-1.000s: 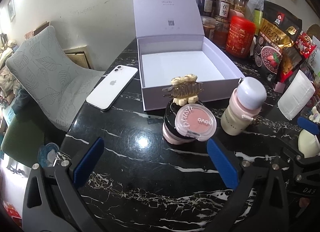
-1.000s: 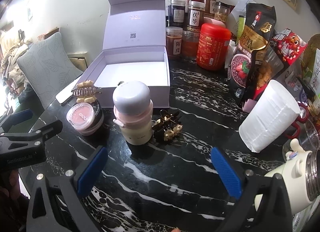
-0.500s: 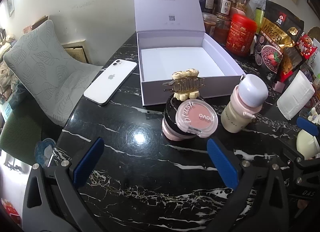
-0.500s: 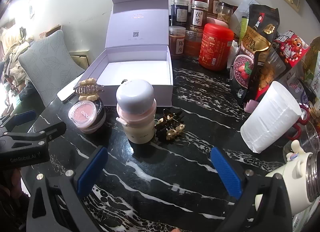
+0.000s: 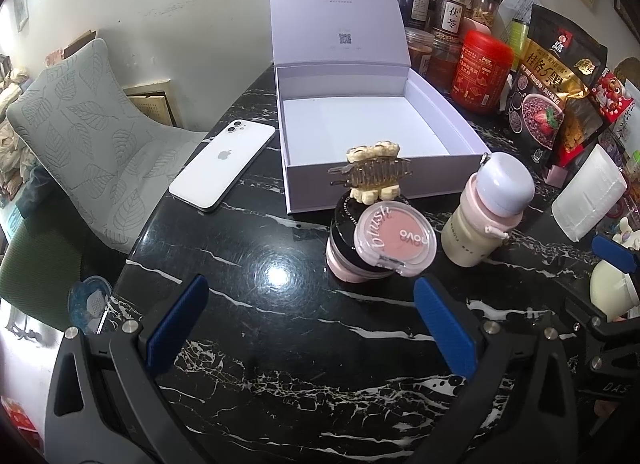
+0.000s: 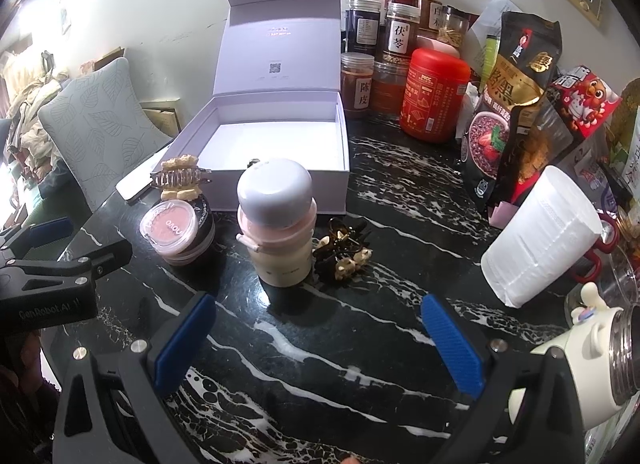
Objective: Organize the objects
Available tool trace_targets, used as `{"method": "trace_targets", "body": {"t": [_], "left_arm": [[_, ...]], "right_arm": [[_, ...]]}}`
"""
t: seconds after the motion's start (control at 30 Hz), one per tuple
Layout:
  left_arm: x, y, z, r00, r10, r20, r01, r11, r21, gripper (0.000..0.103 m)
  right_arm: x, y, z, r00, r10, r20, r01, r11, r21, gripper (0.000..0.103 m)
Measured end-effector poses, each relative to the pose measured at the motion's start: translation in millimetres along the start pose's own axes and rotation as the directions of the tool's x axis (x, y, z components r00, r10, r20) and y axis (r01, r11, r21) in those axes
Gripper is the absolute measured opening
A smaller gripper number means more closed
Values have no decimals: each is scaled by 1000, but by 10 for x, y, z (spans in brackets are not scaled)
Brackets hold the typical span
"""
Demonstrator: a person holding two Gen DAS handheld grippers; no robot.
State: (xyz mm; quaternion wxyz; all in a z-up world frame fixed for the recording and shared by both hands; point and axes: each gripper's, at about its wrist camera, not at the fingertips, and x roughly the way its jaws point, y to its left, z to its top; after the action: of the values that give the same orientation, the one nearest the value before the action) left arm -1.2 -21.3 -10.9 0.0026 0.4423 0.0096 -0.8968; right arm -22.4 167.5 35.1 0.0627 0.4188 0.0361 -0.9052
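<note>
An open lavender box (image 5: 436,180) (image 6: 280,194) with raised lid stands empty on the black marble table. In front of it a pink blush compact (image 5: 394,238) (image 6: 170,226) leans on a black-lidded pink jar (image 5: 344,260) (image 6: 202,238), with a beige hair claw (image 5: 372,174) (image 6: 180,178) on top. A cream bottle with a lavender cap (image 5: 488,208) (image 6: 278,224) stands to the right. A dark hair claw (image 6: 342,250) lies beside the bottle. My left gripper (image 5: 308,328) and right gripper (image 6: 318,344) are both open and empty, short of these things.
A white phone (image 5: 224,164) lies left of the box. Jars, a red canister (image 6: 434,94) and snack bags (image 6: 508,104) line the back right. A white paper-wrapped cup (image 6: 540,240) lies at right. A grey cushion chair (image 5: 80,152) stands off the table's left edge.
Both grippers have shifted slightly toward the objects, which look a little closer and lower in view. Nothing was grasped or moved.
</note>
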Motion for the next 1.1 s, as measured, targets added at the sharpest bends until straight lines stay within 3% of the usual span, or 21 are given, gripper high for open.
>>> {"method": "trace_targets", "body": {"t": [1.1], "left_arm": [[-181,21,-33,1000,-13,21,13,1000,1,103]], "right_arm": [[-138,41,-17,1000,-2,24,2,1000,-15,103]]}}
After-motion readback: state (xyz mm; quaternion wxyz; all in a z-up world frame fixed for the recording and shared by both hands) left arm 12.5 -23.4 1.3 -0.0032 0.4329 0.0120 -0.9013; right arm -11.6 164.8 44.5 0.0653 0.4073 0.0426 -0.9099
